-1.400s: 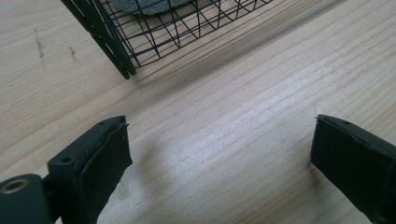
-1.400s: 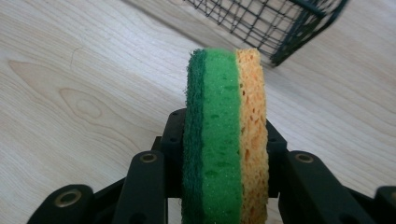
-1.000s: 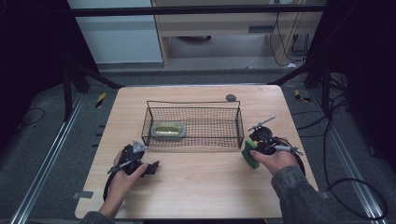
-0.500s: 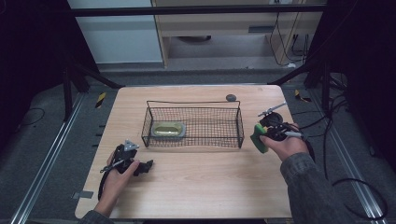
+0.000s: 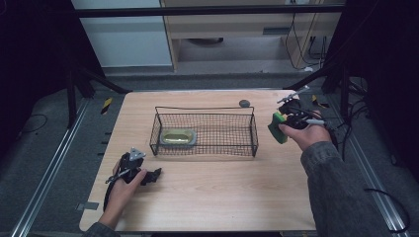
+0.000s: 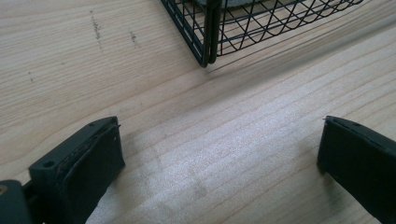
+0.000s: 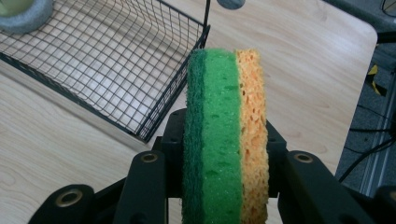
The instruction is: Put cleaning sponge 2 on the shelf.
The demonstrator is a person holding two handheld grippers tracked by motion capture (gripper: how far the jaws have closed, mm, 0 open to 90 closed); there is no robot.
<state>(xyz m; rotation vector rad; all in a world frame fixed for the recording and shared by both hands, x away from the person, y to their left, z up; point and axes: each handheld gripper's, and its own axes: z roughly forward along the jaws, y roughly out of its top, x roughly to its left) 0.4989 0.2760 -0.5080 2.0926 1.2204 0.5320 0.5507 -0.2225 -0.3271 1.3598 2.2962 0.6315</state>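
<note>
My right gripper (image 5: 282,124) is shut on a green and yellow sponge (image 7: 225,135), held on edge between the jaws. It hangs in the air just right of the black wire basket (image 5: 253,129), above the table. In the high view the sponge (image 5: 276,127) shows as a green block in front of the hand. A small oval dish (image 5: 178,137) lies inside the basket at its left end. My left gripper (image 5: 152,175) rests low on the table near the front left, jaws wide open with bare wood between them (image 6: 219,163). The basket's corner (image 6: 208,32) stands just ahead of it.
A small dark round object (image 5: 243,103) lies on the table behind the basket, also seen as a grey disc (image 7: 229,3) past the basket. Wooden table edge (image 5: 197,229) runs close to the person. Cables trail off to the right.
The right hand has lifted the sponge off the table and carried it up and back, away from the person. The left hand has barely shifted.
</note>
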